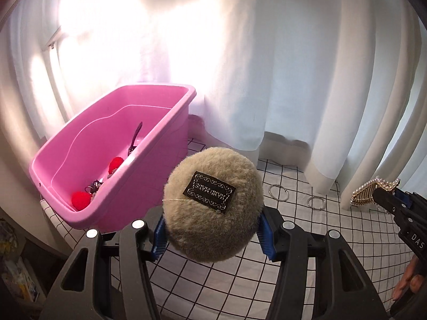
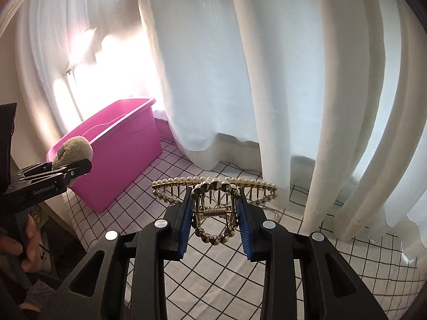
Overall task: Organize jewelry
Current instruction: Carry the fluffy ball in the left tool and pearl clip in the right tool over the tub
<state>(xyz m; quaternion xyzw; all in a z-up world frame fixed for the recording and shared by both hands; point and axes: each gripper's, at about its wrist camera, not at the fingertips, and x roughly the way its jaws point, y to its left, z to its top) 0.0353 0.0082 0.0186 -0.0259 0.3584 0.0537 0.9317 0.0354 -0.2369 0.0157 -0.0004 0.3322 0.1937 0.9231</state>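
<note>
We carry two pieces at once. Left gripper [image 1: 213, 236] is clamped on the furry beige clip [image 1: 213, 204], its blue pads pressed into the fluff on both sides; the piece sits centre-low in the left wrist view, just right of the pink bin [image 1: 149, 176]. Right gripper [image 2: 215, 220] is clamped on the pearl claw clip [image 2: 214, 200], pads bearing on the hinge near the spring, centre of the right wrist view, well clear of the checked cloth [image 2: 213, 274].

The bin fills the left middle of both views and already holds red pom-pom pieces [image 1: 80, 200] and a dark clip [image 1: 136, 137]. Two metal rings [image 1: 279, 192] lie on the cloth at right centre of the left wrist view, yet to be collected.

Our judgement: bring each load over the bin's rim before letting go, one after the other so the grippers do not cross. Squeezing the pearl clip's hinge harder may spring its teeth open. Release low.
</note>
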